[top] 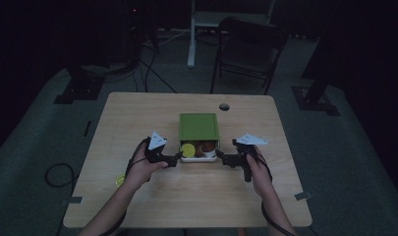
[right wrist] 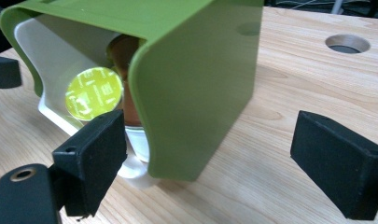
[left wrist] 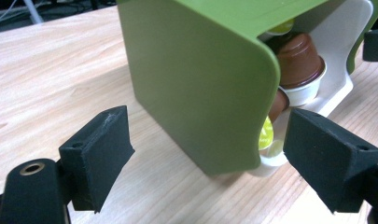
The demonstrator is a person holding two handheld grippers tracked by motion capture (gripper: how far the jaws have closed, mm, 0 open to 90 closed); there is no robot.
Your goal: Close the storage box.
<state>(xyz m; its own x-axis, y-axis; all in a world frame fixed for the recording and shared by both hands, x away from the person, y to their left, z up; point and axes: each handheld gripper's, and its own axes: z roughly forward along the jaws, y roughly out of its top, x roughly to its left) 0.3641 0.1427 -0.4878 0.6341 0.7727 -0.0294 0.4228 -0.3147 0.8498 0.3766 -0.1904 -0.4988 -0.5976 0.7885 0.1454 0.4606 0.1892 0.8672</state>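
The person's two forearms come in from the bottom of the high view and bend a little inward, so both hands meet near the middle of the table [top: 137, 113]. The left gripper [top: 176, 158] points to the right, toward the front left corner of the green box [top: 199, 127]. The right gripper [top: 221, 157] points to the left, toward the front right corner of the same box.

In the left gripper view the jaws stand apart, with the near corner of the green box [left wrist: 200, 88] between them, and the pads do not touch it. In the right gripper view the jaws are also wide apart around the other front corner [right wrist: 196, 93], again without contact.

The box lies at the centre of the table, its long axis running from the person toward the far edge. Its open end faces the person. Inside sits a white tray [top: 199, 158] with small cups: a brown cup [left wrist: 298, 60] and a cup with a yellow-green lid [right wrist: 94, 93].
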